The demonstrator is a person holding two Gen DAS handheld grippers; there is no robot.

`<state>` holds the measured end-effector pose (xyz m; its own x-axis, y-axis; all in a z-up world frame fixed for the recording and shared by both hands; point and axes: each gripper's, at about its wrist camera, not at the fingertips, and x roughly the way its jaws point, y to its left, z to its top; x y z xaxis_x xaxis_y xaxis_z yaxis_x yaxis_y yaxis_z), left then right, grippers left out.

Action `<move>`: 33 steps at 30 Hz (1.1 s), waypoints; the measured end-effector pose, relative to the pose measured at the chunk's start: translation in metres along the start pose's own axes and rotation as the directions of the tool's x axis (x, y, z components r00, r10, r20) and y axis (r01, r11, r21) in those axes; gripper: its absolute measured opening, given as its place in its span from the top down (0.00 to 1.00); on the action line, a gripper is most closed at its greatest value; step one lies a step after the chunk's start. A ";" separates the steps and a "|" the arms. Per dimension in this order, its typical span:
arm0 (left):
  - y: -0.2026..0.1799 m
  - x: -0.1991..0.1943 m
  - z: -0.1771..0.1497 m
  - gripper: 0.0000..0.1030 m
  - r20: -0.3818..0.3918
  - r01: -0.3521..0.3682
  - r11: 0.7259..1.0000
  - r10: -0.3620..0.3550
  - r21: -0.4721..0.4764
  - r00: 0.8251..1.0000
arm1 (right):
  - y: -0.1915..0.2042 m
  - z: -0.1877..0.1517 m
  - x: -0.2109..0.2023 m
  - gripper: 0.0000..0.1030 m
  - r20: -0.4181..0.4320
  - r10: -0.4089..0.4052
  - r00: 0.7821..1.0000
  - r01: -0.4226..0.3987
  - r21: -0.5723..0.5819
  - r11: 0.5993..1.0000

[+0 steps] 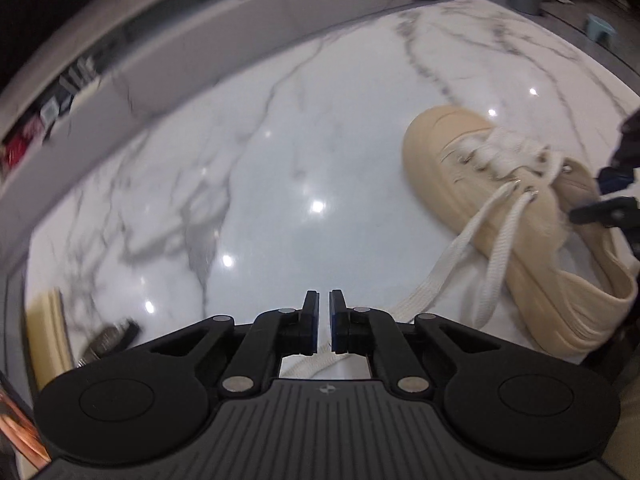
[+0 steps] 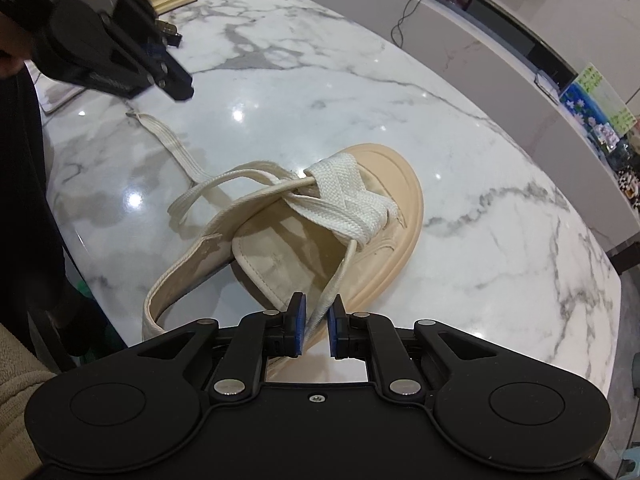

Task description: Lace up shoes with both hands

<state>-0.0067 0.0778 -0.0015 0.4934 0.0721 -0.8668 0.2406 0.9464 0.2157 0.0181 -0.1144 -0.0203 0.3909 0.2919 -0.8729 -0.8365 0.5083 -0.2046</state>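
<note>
A: What can't you make out in the left wrist view?
B: The shelf behind the table is smeared by blur. The shoe has its heel cut off at the right edge.
A: And the right wrist view?
B: The left gripper sits side-on, so its jaw gap is hidden. The clutter far right is too small to tell.

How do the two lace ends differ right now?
The gripped lace end runs taut from the shoe into the right gripper, between its pads. The loose lace end trails slack across the marble table. The gripped one is held off the table; nothing holds the loose one, and the left gripper near it is shut and empty. Both are flat white lace from the same shoe.
</note>
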 end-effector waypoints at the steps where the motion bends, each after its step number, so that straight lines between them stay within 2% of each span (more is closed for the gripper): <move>1: 0.003 -0.001 0.001 0.96 -0.016 -0.003 1.000 0.003 -0.019 1.000 | 0.001 0.000 0.000 0.91 0.001 -0.001 1.000 0.001 -0.001 1.000; 4: 0.017 0.002 -0.001 0.95 -0.062 -0.019 0.992 0.011 -0.125 0.998 | 0.002 0.000 0.000 0.91 0.003 -0.004 1.000 0.004 -0.004 1.000; 5: 0.023 0.005 -0.003 0.91 -0.077 -0.020 0.982 0.006 -0.187 0.997 | 0.002 0.000 0.000 0.91 0.005 -0.004 1.000 0.004 -0.002 1.000; 6: 0.030 0.009 -0.005 0.84 -0.093 -0.021 0.965 -0.003 -0.261 0.996 | 0.002 0.000 0.000 0.91 0.006 -0.004 1.000 0.004 -0.001 1.000; 7: 0.032 0.010 -0.007 0.81 -0.101 -0.023 0.957 -0.006 -0.288 0.995 | 0.001 0.000 0.000 0.91 0.007 -0.004 1.000 0.004 0.001 1.000; 9: 0.044 0.017 -0.012 0.70 -0.129 -0.042 0.907 -0.014 -0.418 0.992 | 0.001 0.000 0.000 0.90 0.010 -0.003 1.000 0.003 0.003 1.000; 10: 0.050 0.021 -0.015 0.66 -0.137 -0.047 0.874 -0.023 -0.483 0.990 | 0.001 -0.001 -0.001 0.90 0.012 -0.003 1.000 0.003 0.003 1.000; 12: 0.064 0.032 -0.025 0.53 -0.146 -0.028 0.762 -0.088 -0.647 0.985 | 0.002 -0.001 -0.001 0.90 0.016 -0.001 1.000 0.001 0.001 1.000; 15: 0.080 0.047 -0.039 0.50 -0.138 0.003 0.581 -0.198 -0.814 0.970 | 0.002 -0.002 -0.002 0.90 0.024 0.002 1.000 -0.001 -0.009 1.000; 16: 0.082 0.049 -0.043 0.50 -0.129 0.013 0.552 -0.217 -0.834 0.968 | 0.002 -0.003 -0.002 0.90 0.026 0.003 1.000 -0.002 -0.010 1.000; 18: 0.084 0.052 -0.046 0.50 -0.136 0.006 0.536 -0.225 -0.845 0.965 | 0.001 -0.004 -0.003 0.90 0.034 0.007 0.999 -0.007 -0.009 1.000; 19: 0.085 0.054 -0.048 0.50 -0.142 -0.004 0.516 -0.229 -0.857 0.963 | 0.000 -0.004 -0.003 0.90 0.037 0.009 0.999 -0.009 -0.007 1.000; 21: 0.090 0.057 -0.055 0.47 -0.136 -0.007 0.461 -0.247 -0.888 0.959 | 0.000 -0.005 -0.003 0.90 0.042 0.012 0.999 -0.012 -0.006 1.000; 23: 0.094 0.064 -0.061 0.46 -0.143 -0.029 0.393 -0.265 -0.919 0.954 | 0.000 -0.005 -0.003 0.90 0.045 0.013 0.999 -0.012 -0.009 1.000; 27: 0.095 0.068 -0.067 0.46 -0.204 -0.111 0.345 -0.246 -0.932 0.948 | -0.001 -0.007 -0.005 0.90 0.059 0.019 0.998 -0.018 -0.011 1.000; 28: 0.096 0.071 -0.069 0.46 -0.213 -0.127 0.319 -0.253 -0.939 0.944 | -0.001 -0.007 -0.005 0.90 0.062 0.021 0.998 -0.020 -0.012 1.000; 31: 0.099 0.073 -0.071 0.45 -0.212 -0.139 0.269 -0.264 -0.953 0.941 | -0.002 -0.008 -0.005 0.90 0.070 0.026 0.997 -0.025 -0.015 1.000; 33: 0.099 0.074 -0.067 0.43 -0.212 -0.147 0.248 -0.262 -0.957 0.941 | -0.002 -0.009 -0.005 0.90 0.074 0.030 0.997 -0.029 -0.021 0.999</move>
<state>-0.0018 0.1982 -0.0746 0.2240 -0.1129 -0.9680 -0.8130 0.5260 -0.2495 0.0145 -0.1239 -0.0191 0.3925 0.3661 -0.8438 -0.8553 0.4827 -0.1885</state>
